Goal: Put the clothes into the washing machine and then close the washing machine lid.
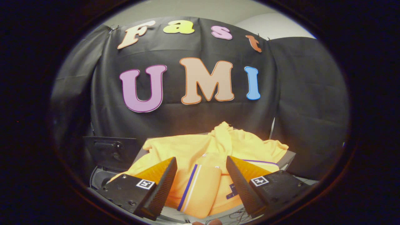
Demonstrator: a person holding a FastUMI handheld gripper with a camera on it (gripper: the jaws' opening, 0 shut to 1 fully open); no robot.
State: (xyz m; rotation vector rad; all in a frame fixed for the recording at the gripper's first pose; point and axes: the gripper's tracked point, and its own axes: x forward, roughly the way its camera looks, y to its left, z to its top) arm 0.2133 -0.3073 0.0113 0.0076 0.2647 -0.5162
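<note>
Shirt [215,156] lies dead ahead of my gripper [201,175], heaped on a grey lid [289,156], spreading left to right across my line of approach. A striped fold hangs down between the fingers. Fingers stand wide apart, pressing on nothing; whether the cloth brushes them I cannot tell. Washer [100,178] opening seems to sit low, left of the left finger.
</note>
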